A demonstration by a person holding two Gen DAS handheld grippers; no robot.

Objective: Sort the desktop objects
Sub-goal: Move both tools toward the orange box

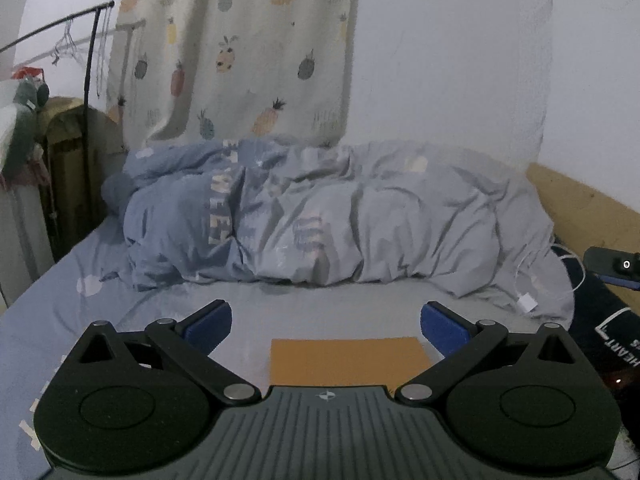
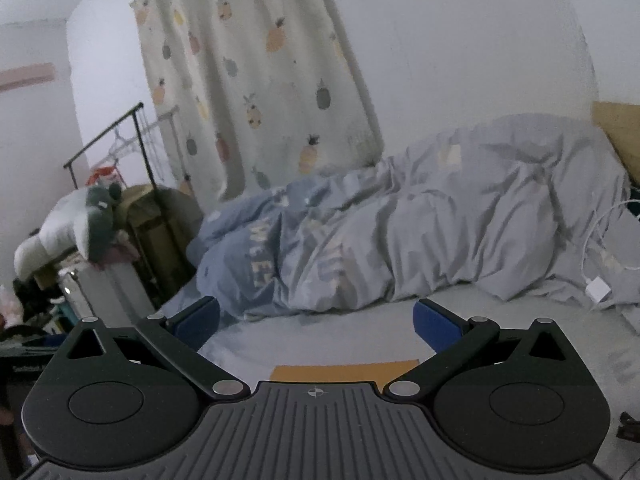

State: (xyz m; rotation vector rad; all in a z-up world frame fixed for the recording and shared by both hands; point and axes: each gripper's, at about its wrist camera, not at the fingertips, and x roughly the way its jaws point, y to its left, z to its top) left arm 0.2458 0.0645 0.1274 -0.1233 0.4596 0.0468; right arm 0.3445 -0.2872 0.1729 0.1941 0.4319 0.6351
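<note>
black hand-held gripper (image 1: 326, 322), blue pads (image 1: 210, 326), silver rivets

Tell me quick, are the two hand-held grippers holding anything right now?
Left hand-held gripper: open, holding nothing, above the bed.
Right hand-held gripper: open, holding nothing.

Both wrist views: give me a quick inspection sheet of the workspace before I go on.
Surface: bed sheet, pale blue, wrinkled.
Job's things: no desktop objects seen; orange-brown card below left gripper.
Clutter: bunched duvet.
Grippers: left open, empty; right gripper open, empty.
Cables: white cable with charger on bed, at the duvet's edge.
Surroundings: pineapple curtain, clothes rail, wooden headboard.
</note>
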